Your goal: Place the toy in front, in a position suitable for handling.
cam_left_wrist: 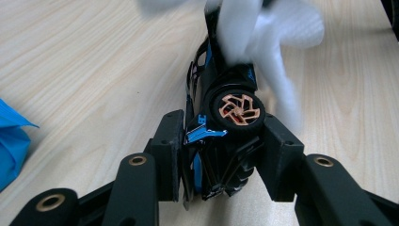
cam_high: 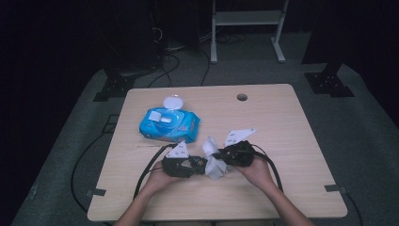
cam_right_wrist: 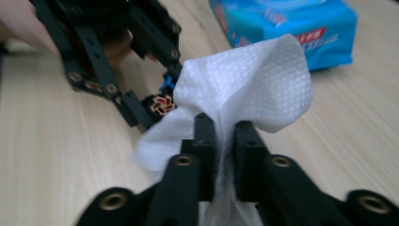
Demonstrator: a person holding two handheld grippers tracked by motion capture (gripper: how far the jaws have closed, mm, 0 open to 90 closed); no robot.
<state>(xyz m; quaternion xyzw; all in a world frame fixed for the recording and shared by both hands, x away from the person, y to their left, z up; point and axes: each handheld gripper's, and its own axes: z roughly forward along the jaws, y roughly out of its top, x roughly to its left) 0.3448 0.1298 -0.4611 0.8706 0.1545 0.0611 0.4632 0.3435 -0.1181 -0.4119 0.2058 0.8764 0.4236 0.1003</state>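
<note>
A small black toy car [cam_left_wrist: 221, 136] with a copper-coloured wheel sits gripped between the jaws of the left claw [cam_left_wrist: 221, 155], just above the counter [cam_high: 282, 122]. A white wet wipe [cam_right_wrist: 244, 89] is pinched tight in the right claw [cam_right_wrist: 221, 141] and hangs against the car's far end. Both claws meet near the front middle of the counter, each held in a hand. Behind them, a bit to the left, lies a blue pack of wipes [cam_high: 169, 125] with its white lid flipped open.

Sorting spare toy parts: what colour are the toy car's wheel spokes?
Copper-orange spokes on the toy car's wheel, inside a black tyre; clearest in the left gripper view.
</note>
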